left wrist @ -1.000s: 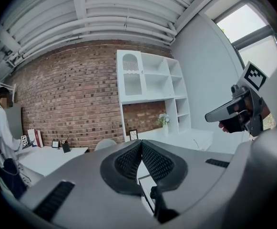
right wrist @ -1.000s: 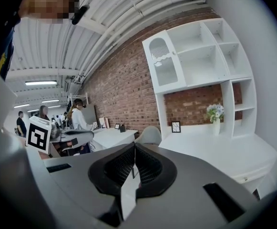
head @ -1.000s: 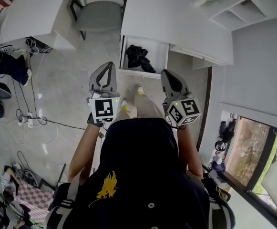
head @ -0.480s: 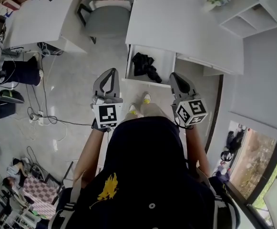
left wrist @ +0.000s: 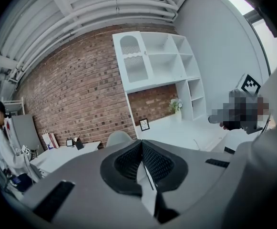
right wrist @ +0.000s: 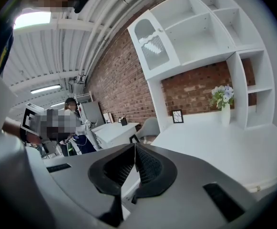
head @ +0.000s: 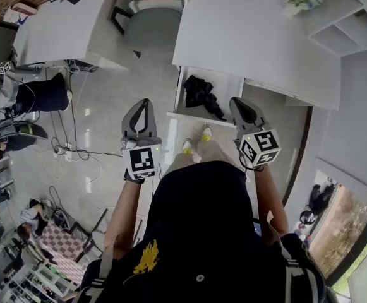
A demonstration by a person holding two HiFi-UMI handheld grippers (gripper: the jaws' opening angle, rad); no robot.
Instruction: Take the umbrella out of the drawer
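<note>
Desk: large white tabletop desk (head: 252, 36), filling the upper part of the head view, ahead of the person.
Drawer: white box drawer (head: 232, 88), standing open from under the near desk edge, front panel toward the person's feet.
Umbrella: black folded fabric umbrella (head: 202, 93), lying inside the drawer toward its left side; long axis apparently on a slant, far-left to near-right (crumpled bundle, handle end not made out).
Left claw: grey two-jaw left gripper (head: 146, 101), over bare floor just left of the drawer, clear of the umbrella; ribbed pads (left wrist: 156, 163) meeting at the tips, nothing between them.
Right claw: grey two-jaw right gripper (head: 237, 101), over the drawer's near-right corner; ribbed pads (right wrist: 148, 168) closed together, also empty.
Deciding relation: umbrella ahead of, lower than and between both claws, its near-right end closer to the right gripper than to the left.
Likely need: jaws parted first, then a reach down and inward, closing across the slant rather than along it.
</note>
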